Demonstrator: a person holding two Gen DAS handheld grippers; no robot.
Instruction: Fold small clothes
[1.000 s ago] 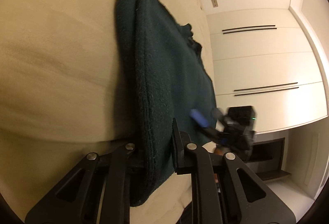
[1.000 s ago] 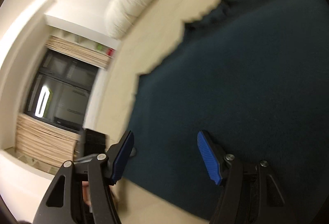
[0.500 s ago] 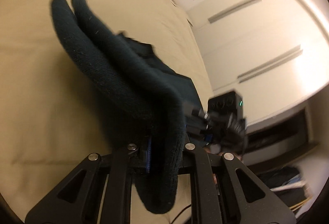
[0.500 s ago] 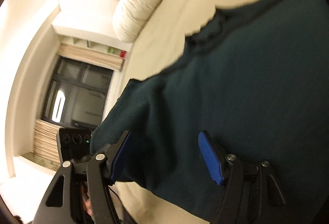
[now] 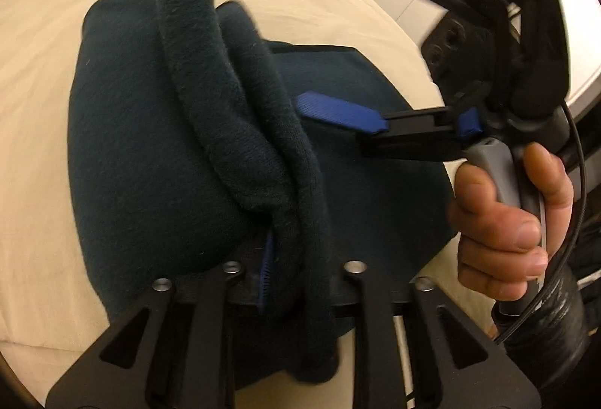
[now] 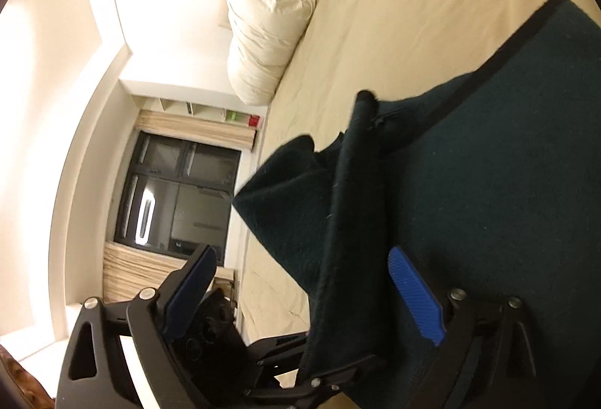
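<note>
The left gripper [image 5: 296, 273] has a thick folded edge of the dark green garment [image 5: 150, 153] between its jaws. The jaws are opening, and the cloth fills the gap, draped over them; whether the pads still press on it I cannot tell. The right gripper [image 6: 311, 289] stands wide and its jaws are opening too. In the right wrist view a hanging edge of the garment passes between its blue pads [image 6: 415, 296], but the pads do not touch it.

The garment lies on the cream bed [image 5: 41, 44], near the edge of the bed. Most of it is flat on the bed, and one part is lifted and carried over the flat part, so a raised roll of cloth runs down to the left gripper. In the left wrist view the right gripper, held by a hand [image 5: 503, 221], hovers above the flat part of the garment, beside the roll. A white pillow [image 6: 270, 29] lies at the far end of the bed, well apart from the garment.

I judge that the step in hand is the laying of one fold: the lifted part is over the rest and is being released. The next move calls for letting the cloth drop fully, drawing the left gripper out without dragging the fold, and then pressing the layers flat so the edges match.
</note>
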